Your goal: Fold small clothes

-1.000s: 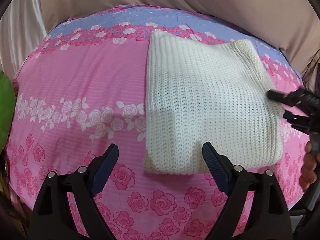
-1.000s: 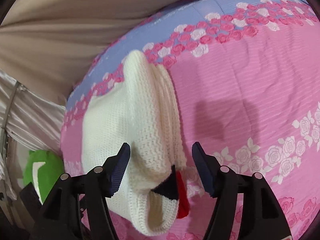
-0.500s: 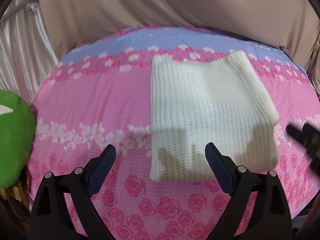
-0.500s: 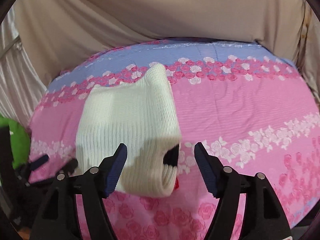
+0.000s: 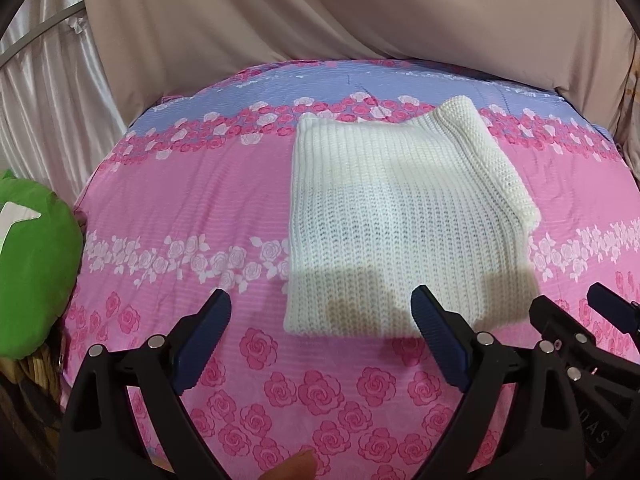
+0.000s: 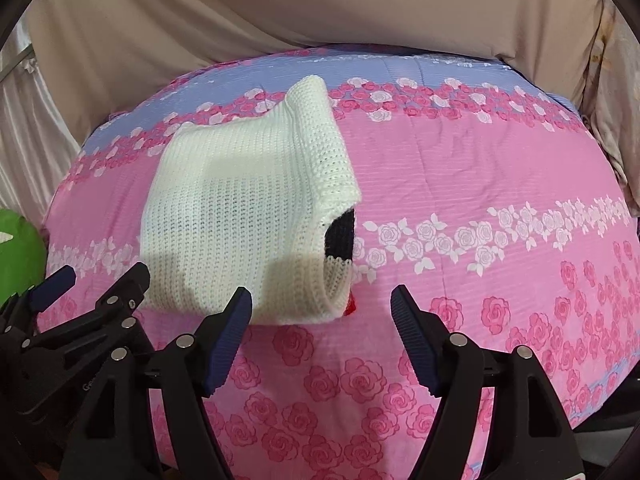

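Folded white knit sweater [image 5: 404,232] lies flat on the bed [image 5: 200,208], on the pink rose-print sheet, toward the far side near the lilac band. Left claw [image 5: 320,340] hangs above the near edge of the bed, fingers spread wide, gripping nothing; the sweater's near hem sits just beyond its tips. Right claw [image 6: 322,338] likewise spread apart and empty, beside the sweater's near right corner. Right wrist view alone shows the fold's open end: a dark patch [image 6: 340,232] and a speck of red [image 6: 351,305] inside the layers. Left wrist view shows only plain white knit. Green cushion [image 5: 36,276] at the bed's left edge; beige curtain [image 5: 320,12] behind.
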The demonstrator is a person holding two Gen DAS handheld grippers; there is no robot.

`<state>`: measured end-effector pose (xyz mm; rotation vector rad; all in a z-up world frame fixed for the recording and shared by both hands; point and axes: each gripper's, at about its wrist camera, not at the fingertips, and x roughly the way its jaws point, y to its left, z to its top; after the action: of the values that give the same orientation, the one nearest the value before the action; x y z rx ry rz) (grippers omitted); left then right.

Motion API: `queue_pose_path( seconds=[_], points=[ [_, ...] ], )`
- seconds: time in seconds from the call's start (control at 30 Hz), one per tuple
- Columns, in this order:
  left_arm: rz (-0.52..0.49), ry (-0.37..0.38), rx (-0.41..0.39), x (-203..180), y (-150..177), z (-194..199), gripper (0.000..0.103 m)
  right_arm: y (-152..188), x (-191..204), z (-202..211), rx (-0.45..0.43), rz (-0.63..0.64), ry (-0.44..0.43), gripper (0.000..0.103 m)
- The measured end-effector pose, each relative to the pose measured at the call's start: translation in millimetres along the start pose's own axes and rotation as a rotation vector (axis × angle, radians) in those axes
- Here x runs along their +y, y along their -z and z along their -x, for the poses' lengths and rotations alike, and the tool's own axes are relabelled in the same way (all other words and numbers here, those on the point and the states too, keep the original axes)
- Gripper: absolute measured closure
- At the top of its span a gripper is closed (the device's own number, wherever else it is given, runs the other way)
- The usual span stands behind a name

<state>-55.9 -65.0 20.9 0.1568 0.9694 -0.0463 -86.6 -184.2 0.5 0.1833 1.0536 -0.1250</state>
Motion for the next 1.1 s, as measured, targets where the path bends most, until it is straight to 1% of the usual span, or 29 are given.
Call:
queue_pose_path(
  seconds=[0.17, 0.53, 1.1],
  points=[
    [0.015, -0.001, 0.000, 2, 6, 6, 0.014, 7, 2, 8, -0.011, 0.003, 0.007, 0.033],
    [-0.001, -0.003, -0.005, -4, 12, 15, 0.017, 14, -3, 21, -0.034, -0.006, 0.033, 0.032],
    [0.017, -0.016, 0.010, 3, 19, 17, 0.021, 22, 10, 23, -0.017, 0.000, 0.039, 0.032]
  ],
)
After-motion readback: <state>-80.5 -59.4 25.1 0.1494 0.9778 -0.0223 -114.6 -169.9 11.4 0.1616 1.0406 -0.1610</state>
